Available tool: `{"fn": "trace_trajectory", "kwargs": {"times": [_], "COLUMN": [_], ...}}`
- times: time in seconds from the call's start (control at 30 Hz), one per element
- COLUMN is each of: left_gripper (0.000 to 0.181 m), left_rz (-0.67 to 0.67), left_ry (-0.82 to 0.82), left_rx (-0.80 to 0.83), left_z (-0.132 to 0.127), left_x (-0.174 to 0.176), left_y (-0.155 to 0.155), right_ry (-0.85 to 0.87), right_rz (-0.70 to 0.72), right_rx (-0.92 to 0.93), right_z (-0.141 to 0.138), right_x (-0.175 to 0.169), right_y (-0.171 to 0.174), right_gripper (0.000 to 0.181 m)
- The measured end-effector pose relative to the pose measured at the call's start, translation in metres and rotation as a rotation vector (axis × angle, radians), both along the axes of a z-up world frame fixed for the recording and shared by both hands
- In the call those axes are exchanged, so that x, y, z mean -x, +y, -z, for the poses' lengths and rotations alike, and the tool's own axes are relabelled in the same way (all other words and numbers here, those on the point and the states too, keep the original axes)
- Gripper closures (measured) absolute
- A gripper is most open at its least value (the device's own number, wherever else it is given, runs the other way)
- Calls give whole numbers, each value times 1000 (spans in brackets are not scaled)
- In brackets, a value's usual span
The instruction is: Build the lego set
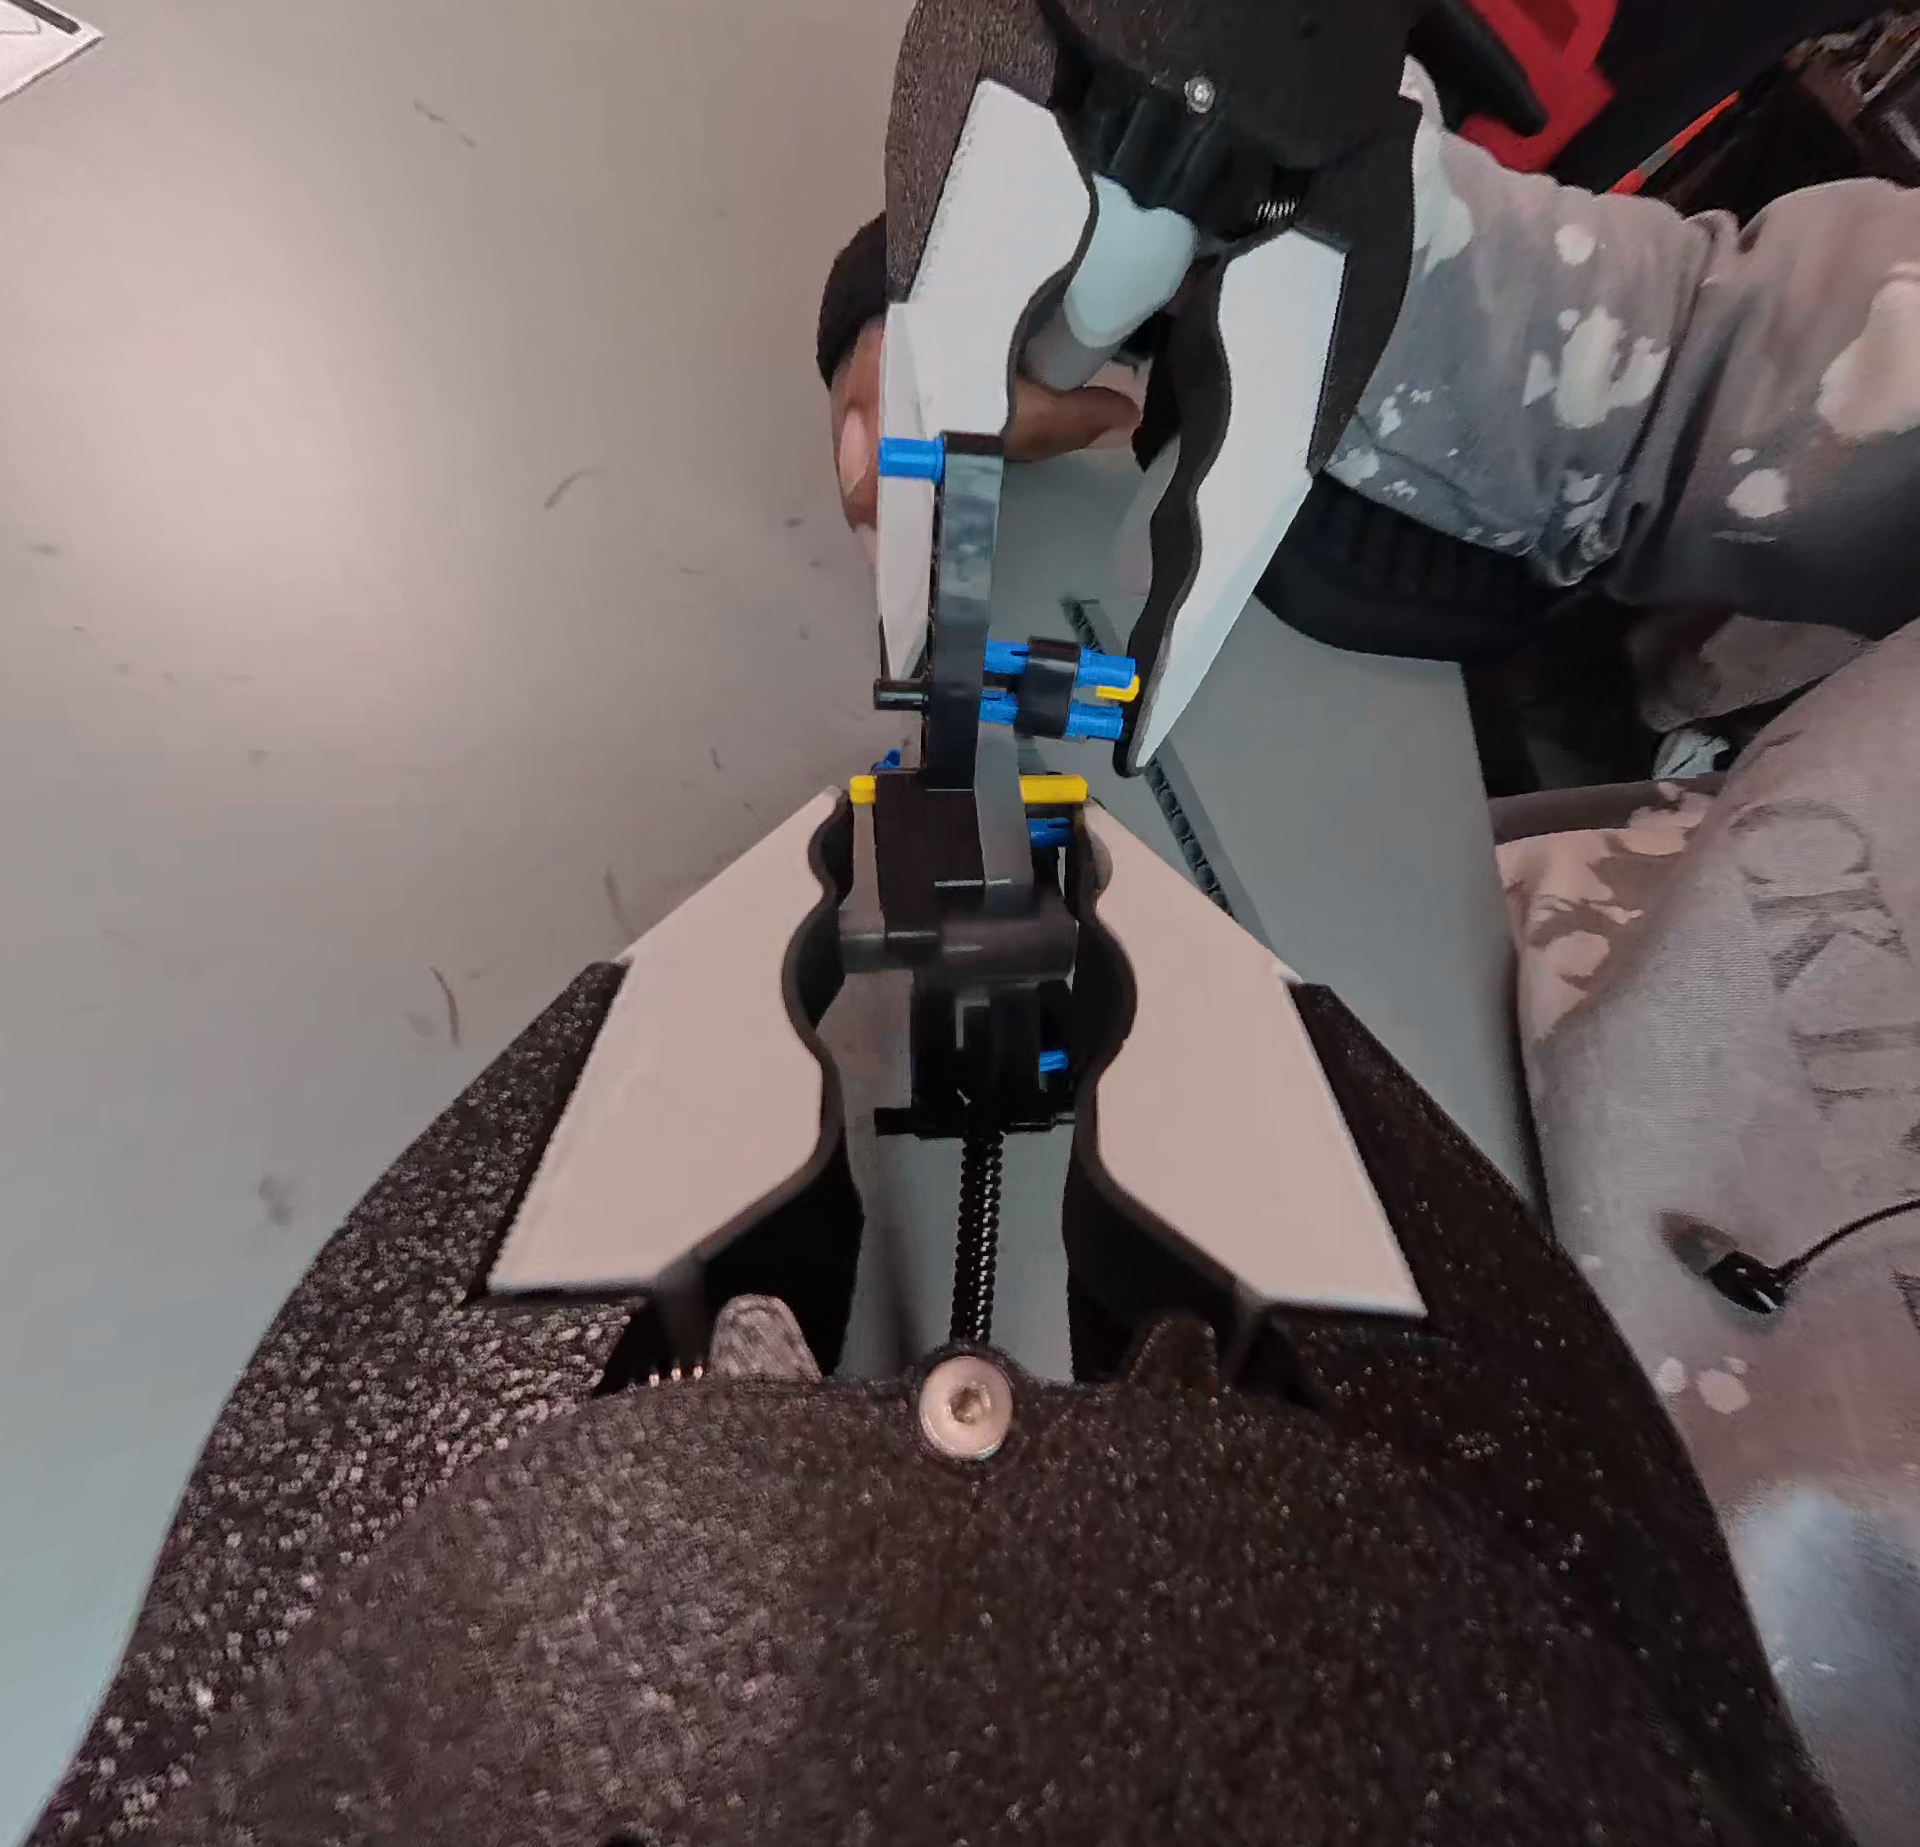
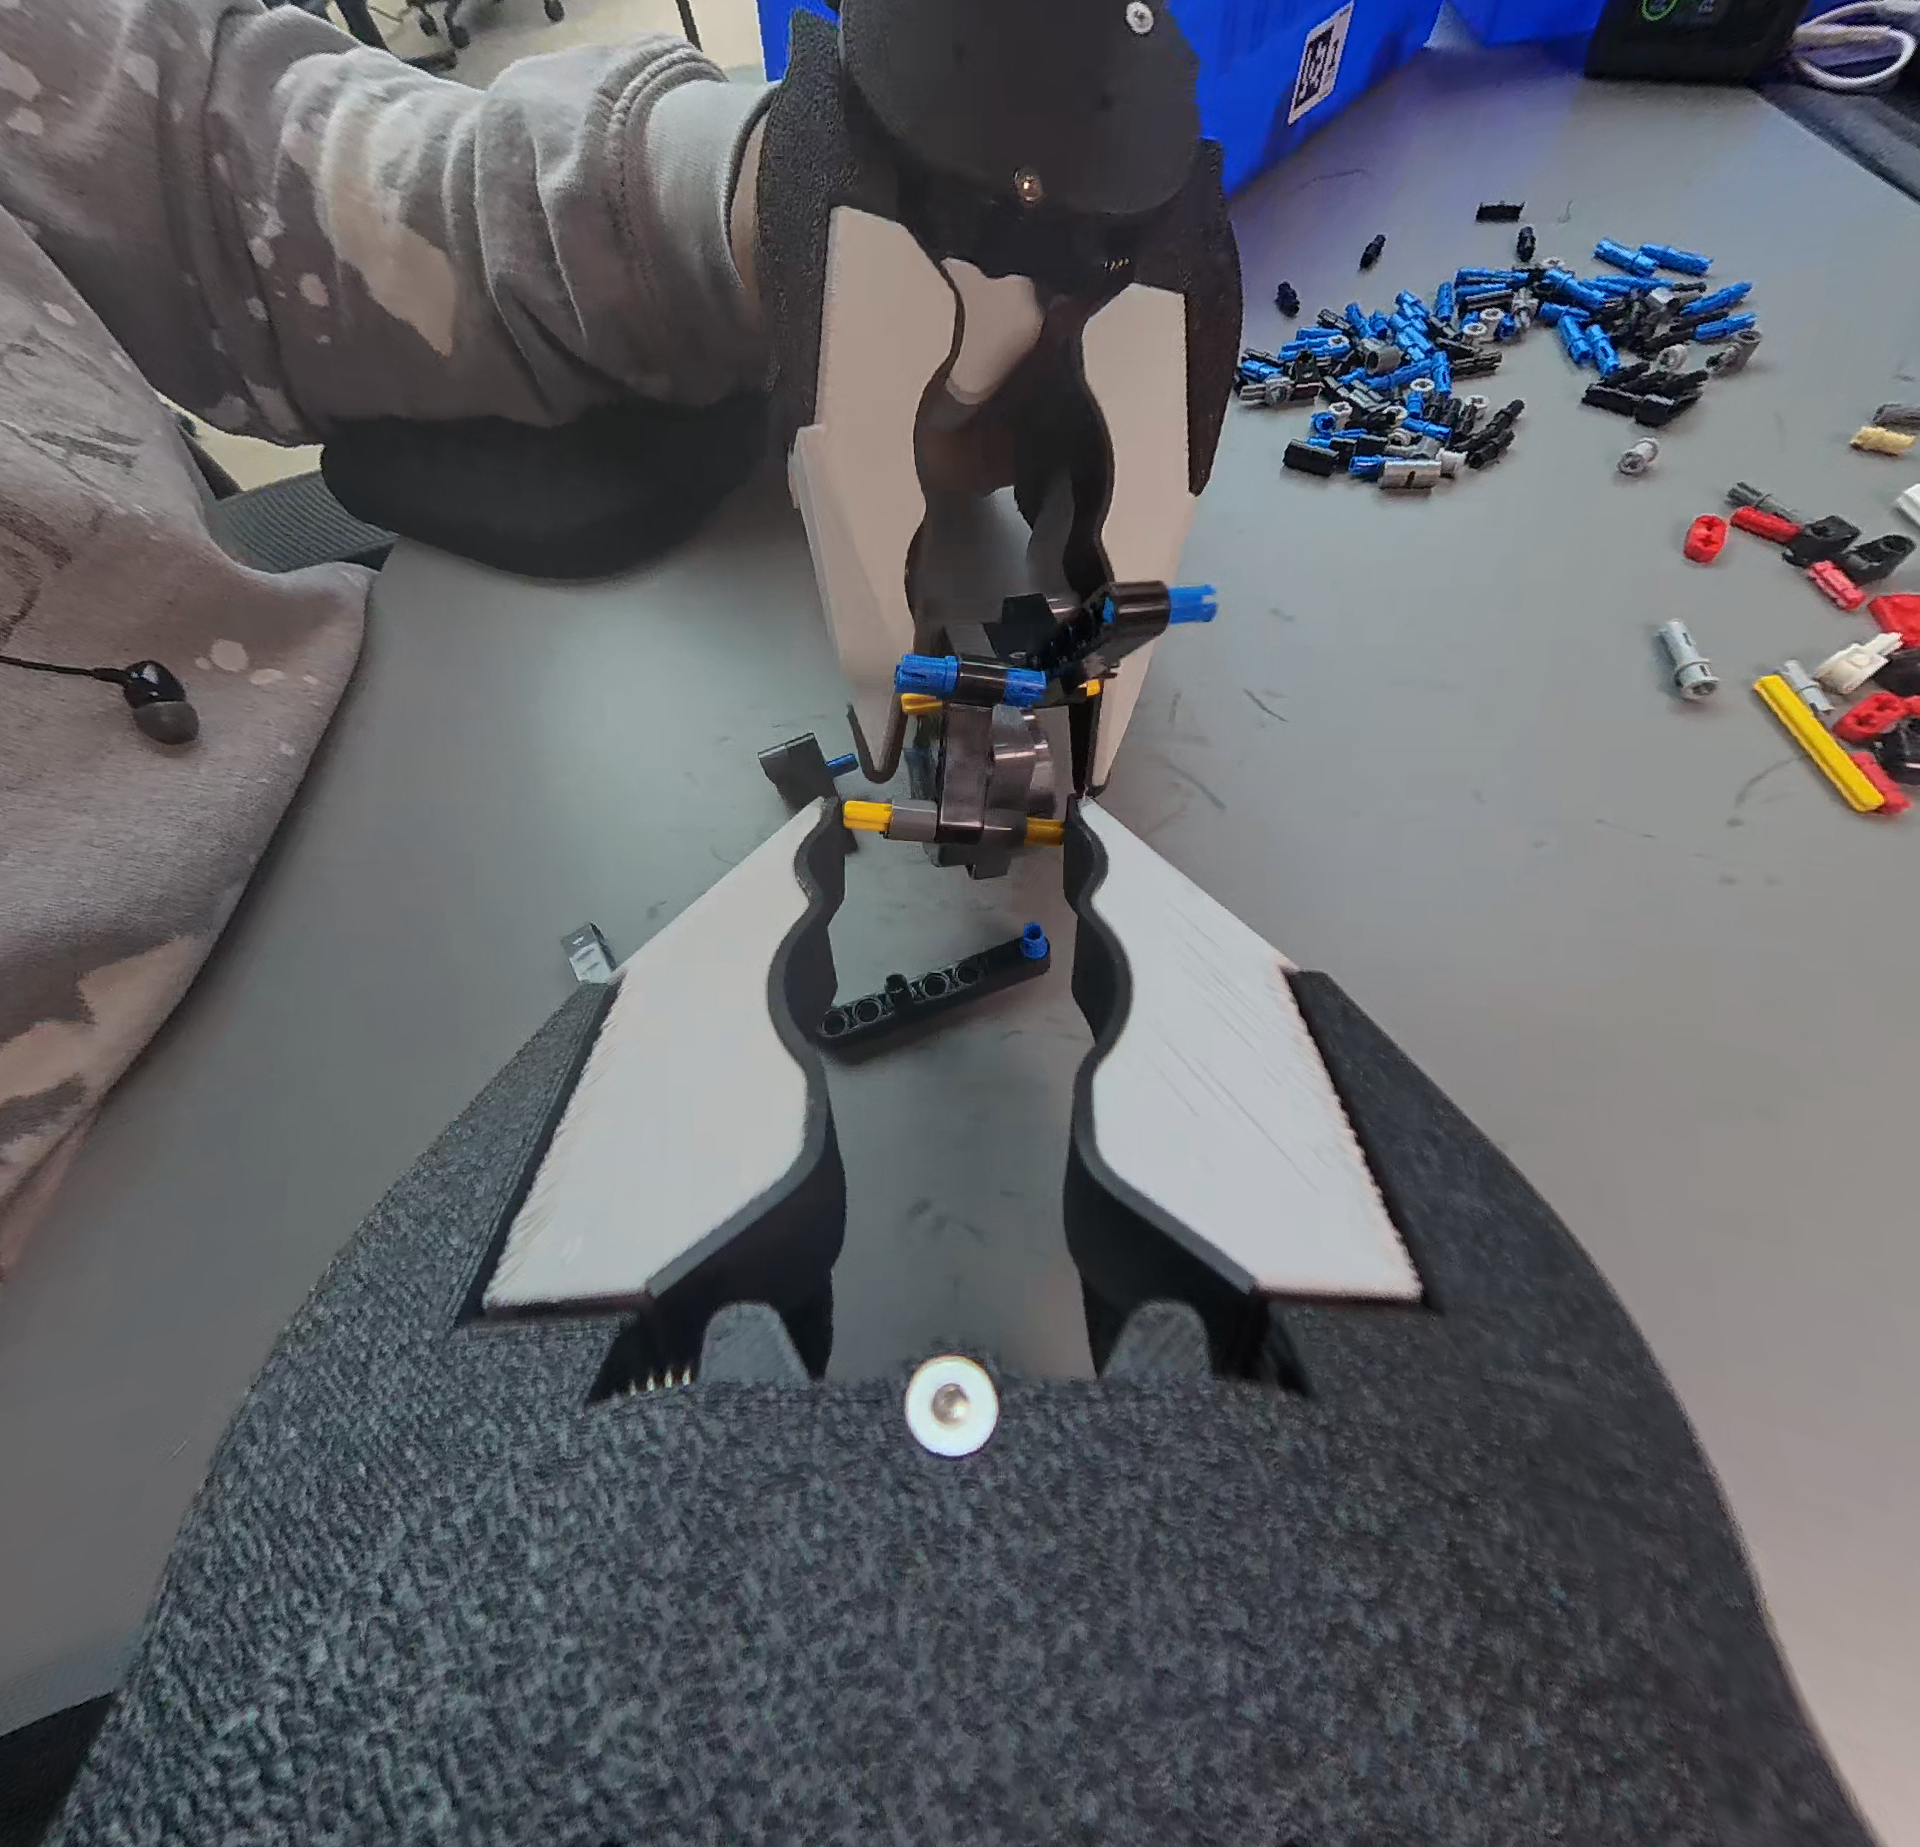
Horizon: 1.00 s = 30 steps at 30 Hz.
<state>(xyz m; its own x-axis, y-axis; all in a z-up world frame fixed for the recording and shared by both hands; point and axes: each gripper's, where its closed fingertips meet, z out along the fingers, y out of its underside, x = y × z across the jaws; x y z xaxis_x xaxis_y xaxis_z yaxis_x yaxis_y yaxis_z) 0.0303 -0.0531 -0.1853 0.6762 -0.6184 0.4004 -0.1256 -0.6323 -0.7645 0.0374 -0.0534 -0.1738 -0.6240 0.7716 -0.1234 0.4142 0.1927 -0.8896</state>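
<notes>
Left hand-held gripper (image 1: 961, 862) clenched on black lego assembly (image 1: 956, 924). Right hand-held gripper (image 2: 961, 821) released, tips flanking assembly's yellow axle (image 2: 871, 816). Loose black beam (image 2: 935, 997) flat on counter (image 2: 1351, 862) beneath right fingers, long axis crosswise.

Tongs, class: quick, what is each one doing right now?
Left tongs: closed on the black lego build.
Right tongs: open, holding nothing, tips beside the build.

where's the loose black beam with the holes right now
In the right wrist view, the black beam lies on the grey table, seen between the right gripper's fingers.

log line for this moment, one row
left gripper: shut on lego assembly | right gripper: open, at assembly | black beam: on table
</notes>
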Motion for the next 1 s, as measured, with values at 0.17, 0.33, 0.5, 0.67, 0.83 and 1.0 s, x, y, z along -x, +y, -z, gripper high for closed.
{"fn": "trace_trajectory", "kwargs": {"times": [0.17,0.33,0.5,0.67,0.83,1.0], "left_gripper": [141,141,141,141,141,141], "left_rz": [28,32,31,31,30,37], "left_ry": [-82,-78,-53,-68,-103,-141], "left_rx": [25,41,47,43,40,26], "left_z": [-7,-4,-1,-3,-8,-15], "left_x": [-3,-5,-3,-2,-2,-5], "left_y": [-5,-7,-7,-7,-8,-9], "right_ry": [2,-14,-12,24,80,74], "right_rz": [-13,-14,-10,-8,-5,-3], "right_rx": [57,78,76,88,139,158], "right_z": [-6,-5,-6,-13,-25,-24], "right_x": [-2,-2,-2,-2,-2,-1], "right_y": [-5,-6,-4,-2,0,-2], "right_gripper": [139,139,139,139,139,139]}}
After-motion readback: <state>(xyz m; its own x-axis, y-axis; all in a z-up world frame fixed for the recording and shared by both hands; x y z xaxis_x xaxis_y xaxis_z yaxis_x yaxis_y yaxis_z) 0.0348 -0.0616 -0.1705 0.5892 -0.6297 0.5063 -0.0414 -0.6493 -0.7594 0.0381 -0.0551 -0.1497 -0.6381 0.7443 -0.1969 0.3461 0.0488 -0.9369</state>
